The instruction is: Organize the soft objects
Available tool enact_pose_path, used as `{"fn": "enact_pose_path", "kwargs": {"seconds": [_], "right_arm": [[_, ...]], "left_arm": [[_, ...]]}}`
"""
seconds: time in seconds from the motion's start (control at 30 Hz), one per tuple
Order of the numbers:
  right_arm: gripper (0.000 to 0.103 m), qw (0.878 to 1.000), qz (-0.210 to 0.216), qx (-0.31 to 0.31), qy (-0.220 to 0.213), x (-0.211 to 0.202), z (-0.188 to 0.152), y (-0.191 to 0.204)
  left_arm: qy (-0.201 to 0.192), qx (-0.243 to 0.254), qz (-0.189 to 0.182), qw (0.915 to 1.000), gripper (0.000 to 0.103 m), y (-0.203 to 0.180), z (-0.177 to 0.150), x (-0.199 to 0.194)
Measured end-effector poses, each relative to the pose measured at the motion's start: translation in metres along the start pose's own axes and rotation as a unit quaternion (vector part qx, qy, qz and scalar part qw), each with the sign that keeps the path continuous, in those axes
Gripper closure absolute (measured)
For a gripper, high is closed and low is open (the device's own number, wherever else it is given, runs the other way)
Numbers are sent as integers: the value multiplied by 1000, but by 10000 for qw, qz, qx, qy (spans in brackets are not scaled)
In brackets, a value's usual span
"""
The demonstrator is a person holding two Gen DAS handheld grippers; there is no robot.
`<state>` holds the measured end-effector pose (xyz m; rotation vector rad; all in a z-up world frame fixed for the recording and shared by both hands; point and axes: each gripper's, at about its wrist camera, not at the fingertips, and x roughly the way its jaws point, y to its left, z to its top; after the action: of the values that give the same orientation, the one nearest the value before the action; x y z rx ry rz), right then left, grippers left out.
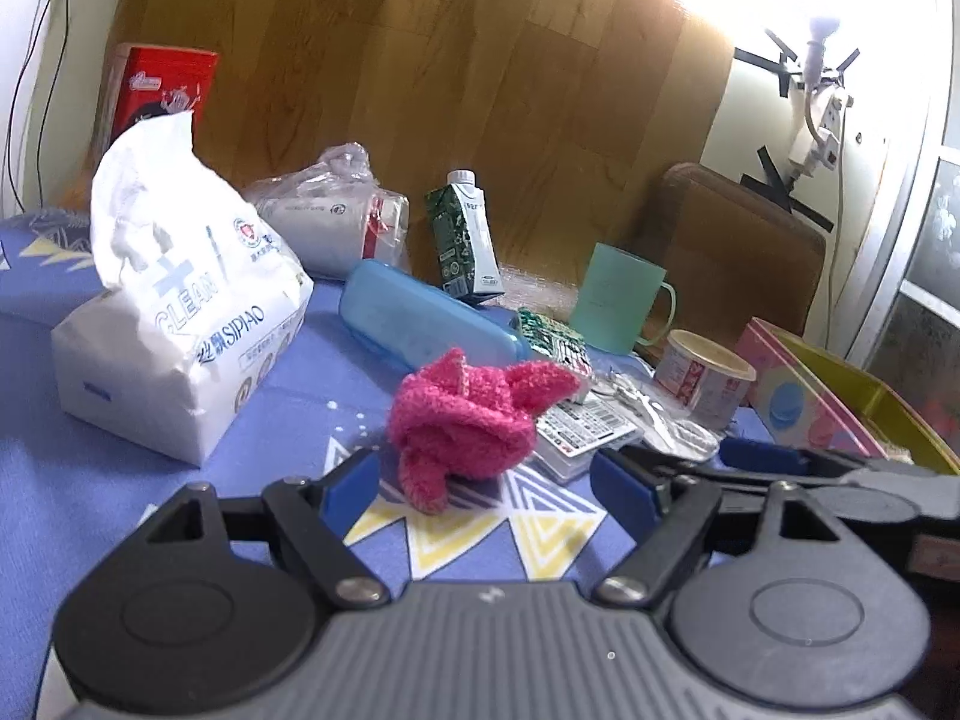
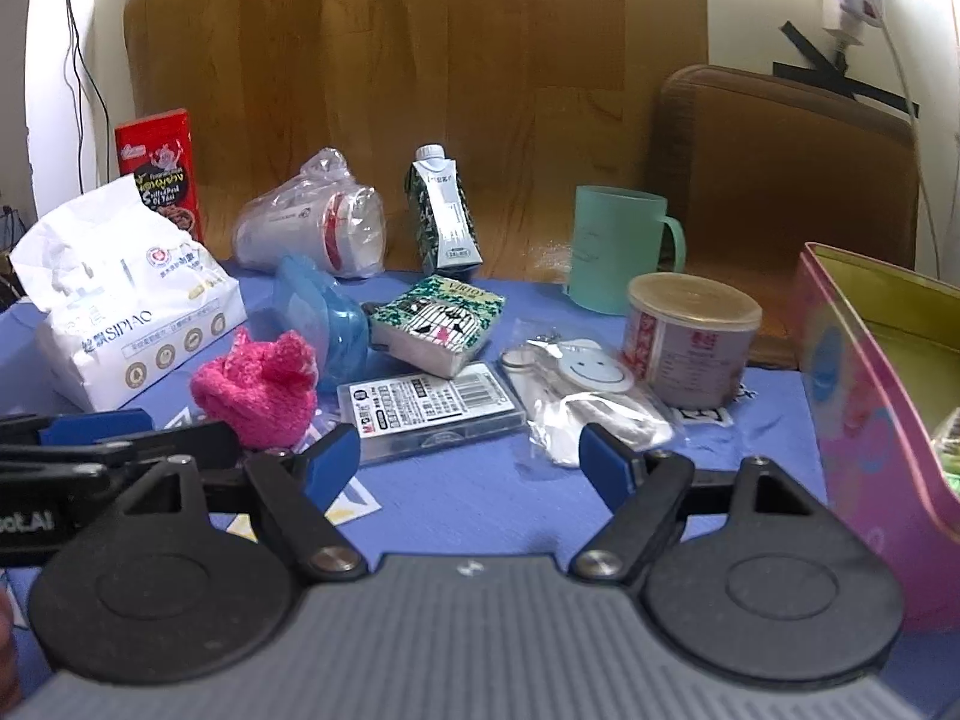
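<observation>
A fluffy pink cloth (image 1: 468,420) lies bunched on the blue patterned tablecloth (image 1: 120,480). My left gripper (image 1: 486,489) stands open right in front of it. The cloth's near end reaches in between the blue fingertips, close to the left pad, and nothing is gripped. A white tissue pack (image 1: 180,324) sits to its left. In the right wrist view the pink cloth (image 2: 258,390) is at the left, beside the tissue pack (image 2: 132,312). My right gripper (image 2: 471,468) is open and empty, facing a clear card case (image 2: 432,408) and a white pouch (image 2: 588,384).
Behind stand a blue case (image 1: 420,318), a milk carton (image 1: 465,234), a bagged cup (image 1: 336,228), a red box (image 1: 162,90), a green mug (image 2: 618,252) and a tin (image 2: 690,348). A pink and yellow open box (image 2: 870,390) is at the right. The two grippers are side by side.
</observation>
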<state>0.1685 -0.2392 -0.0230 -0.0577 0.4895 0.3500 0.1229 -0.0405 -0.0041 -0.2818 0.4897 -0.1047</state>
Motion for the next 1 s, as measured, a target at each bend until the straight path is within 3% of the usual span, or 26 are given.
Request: {"fn": "enact_pose_path", "kwargs": {"seconds": [0.23, 0.33, 0.43, 0.5, 0.53, 0.6, 0.67, 1.0], "right_arm": [[20, 9983, 29, 19, 587, 27, 1, 1], [21, 9982, 50, 22, 603, 28, 1, 0], [42, 9984, 84, -118, 548, 27, 1, 4], [64, 9983, 151, -228, 510, 25, 1, 8], [70, 9982, 153, -311, 494, 25, 1, 11], [89, 9975, 184, -483, 487, 25, 1, 16], [98, 9964, 209, -666, 485, 25, 1, 21], [101, 9949, 252, -802, 556, 8, -5, 16]], "left_arm": [[-87, -76, 130, 9998, 23, 3, 1, -2], [-103, -101, 164, 9998, 22, 4, 1, -2], [-104, -110, 188, 9997, 22, 3, 0, -2], [-102, -97, 196, 9997, 22, 3, 1, -2], [-103, -90, 200, 9997, 21, 3, 1, -2], [-106, -94, 214, 9997, 21, 2, 1, -2], [-103, -110, 233, 9996, 21, 2, 1, -2], [-97, -166, 249, 9995, 21, 6, 2, -1]]}}
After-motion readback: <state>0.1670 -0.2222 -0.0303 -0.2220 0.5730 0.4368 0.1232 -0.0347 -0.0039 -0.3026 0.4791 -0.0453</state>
